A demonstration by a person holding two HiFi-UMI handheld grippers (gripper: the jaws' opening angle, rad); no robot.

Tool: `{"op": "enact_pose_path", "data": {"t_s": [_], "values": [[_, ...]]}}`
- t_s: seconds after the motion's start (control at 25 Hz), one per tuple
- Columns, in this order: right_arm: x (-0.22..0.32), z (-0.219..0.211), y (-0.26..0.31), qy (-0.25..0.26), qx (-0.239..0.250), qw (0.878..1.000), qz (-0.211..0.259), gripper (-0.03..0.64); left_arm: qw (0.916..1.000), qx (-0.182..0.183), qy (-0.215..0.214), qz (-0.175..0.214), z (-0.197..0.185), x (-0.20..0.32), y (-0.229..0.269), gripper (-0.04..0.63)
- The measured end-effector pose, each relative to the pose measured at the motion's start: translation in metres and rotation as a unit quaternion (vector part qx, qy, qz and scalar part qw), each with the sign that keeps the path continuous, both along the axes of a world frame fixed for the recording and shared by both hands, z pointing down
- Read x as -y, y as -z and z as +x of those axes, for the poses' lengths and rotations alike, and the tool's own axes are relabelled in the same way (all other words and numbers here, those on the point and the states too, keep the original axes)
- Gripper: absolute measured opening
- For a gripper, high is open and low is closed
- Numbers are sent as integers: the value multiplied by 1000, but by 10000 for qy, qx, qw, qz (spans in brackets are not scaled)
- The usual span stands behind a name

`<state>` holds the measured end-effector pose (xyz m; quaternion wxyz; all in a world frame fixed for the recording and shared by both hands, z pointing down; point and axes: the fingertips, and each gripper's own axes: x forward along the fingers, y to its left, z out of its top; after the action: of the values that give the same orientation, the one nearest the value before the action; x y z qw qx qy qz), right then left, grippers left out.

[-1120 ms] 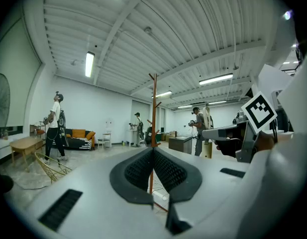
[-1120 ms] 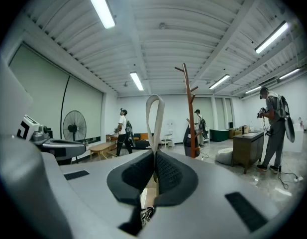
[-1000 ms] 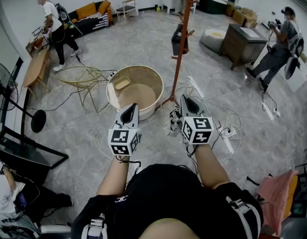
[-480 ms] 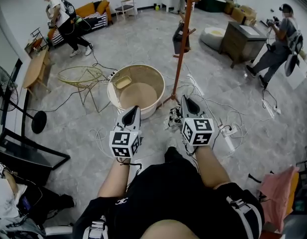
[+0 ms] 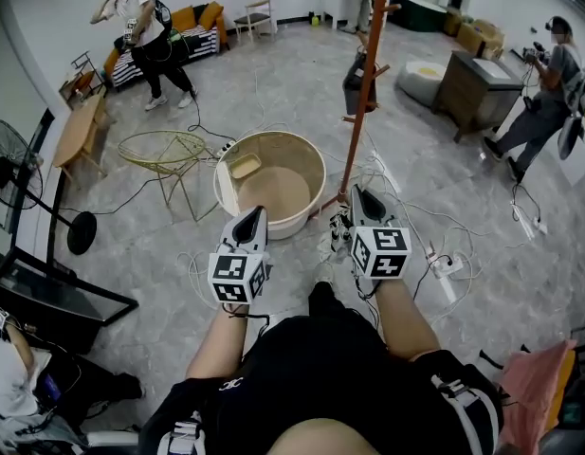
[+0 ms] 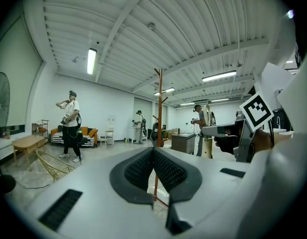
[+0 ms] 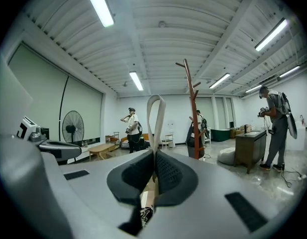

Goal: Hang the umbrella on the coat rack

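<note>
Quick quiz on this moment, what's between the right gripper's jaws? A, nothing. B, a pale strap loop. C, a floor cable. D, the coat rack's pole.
B: in the right gripper view, the right gripper has its jaws shut on a pale strap loop that stands up above them, while the coat rack stands apart, farther back.

grey floor [image 5: 273,93] | tub [image 5: 284,224] | coat rack [image 5: 360,112] | cables [image 5: 415,218] | wire table [image 5: 162,148]
</note>
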<state>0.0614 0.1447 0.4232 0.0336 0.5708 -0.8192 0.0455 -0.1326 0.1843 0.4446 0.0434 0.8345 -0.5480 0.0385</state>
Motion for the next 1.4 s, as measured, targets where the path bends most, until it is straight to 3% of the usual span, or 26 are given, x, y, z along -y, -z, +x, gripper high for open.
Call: {"op": "enact_pose_path", "data": {"t_s": [0.56, 0.92, 1.16, 1.4], "values": [[206, -5, 17, 336, -103, 9994, 58, 17, 9999, -8, 112, -45, 11, 215, 22, 19], [336, -5, 18, 581, -281, 9979, -84, 17, 9999, -88, -70, -105, 36, 361, 31, 18], [397, -10, 0, 364, -293, 9982, -369, 17, 9991, -69, -294, -306, 29, 420, 21, 18], [440, -11, -26, -174, -282, 9975, -621, 17, 9970, 28, -629, -454, 7, 465, 5, 18]]}}
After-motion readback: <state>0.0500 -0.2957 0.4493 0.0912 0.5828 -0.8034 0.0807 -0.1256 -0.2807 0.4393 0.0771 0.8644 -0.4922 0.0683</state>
